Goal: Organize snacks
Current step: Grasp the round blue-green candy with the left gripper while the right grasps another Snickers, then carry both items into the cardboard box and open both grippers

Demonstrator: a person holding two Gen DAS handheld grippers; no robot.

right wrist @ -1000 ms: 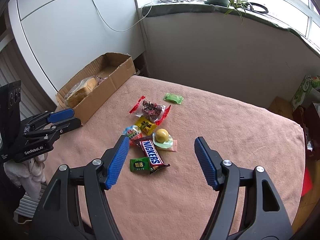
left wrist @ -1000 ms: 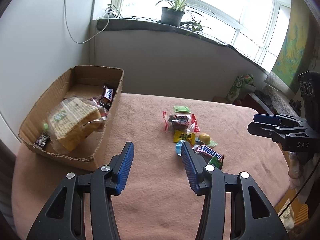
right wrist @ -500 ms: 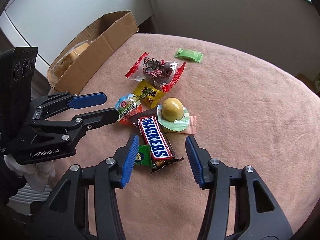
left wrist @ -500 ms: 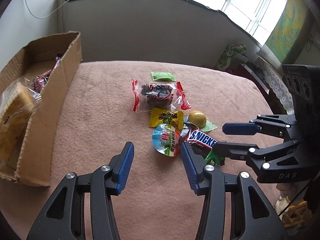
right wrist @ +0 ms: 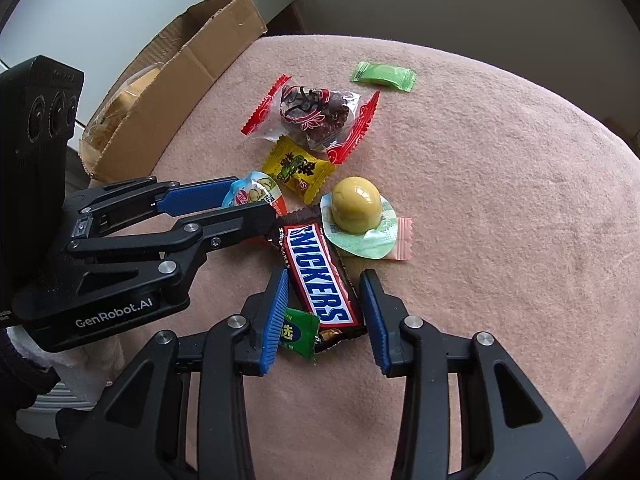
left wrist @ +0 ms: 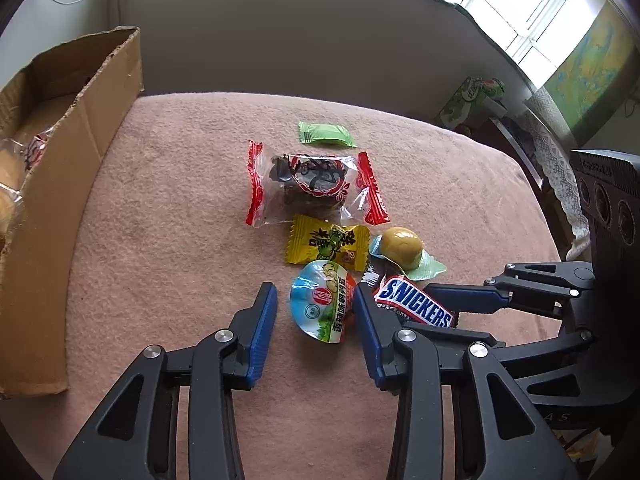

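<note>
A heap of snacks lies on the pink cloth. My left gripper [left wrist: 315, 308] is open with its blue pads on either side of a round blue-and-green snack cup [left wrist: 322, 305], also in the right wrist view [right wrist: 256, 196]. My right gripper [right wrist: 325, 300] is open astride the Snickers bar [right wrist: 320, 276], seen too in the left wrist view [left wrist: 416, 310]. Nearby lie a yellow candy [left wrist: 326, 246], a yellow ball sweet on green wrapping [right wrist: 356, 210], a red-ended clear packet [left wrist: 316, 182], a light green packet [left wrist: 326, 134] and a small dark green packet [right wrist: 298, 332].
An open cardboard box [left wrist: 60, 168] stands at the left edge of the table and holds a wrapped bread pack [right wrist: 128, 96] and other snacks. The table's round edge drops off at the right, with furniture and a wall behind.
Both grippers have come down and forward onto the snack heap. The left now straddles the snack cup, the right straddles the Snickers bar. The right jaws have narrowed since a second ago.
</note>
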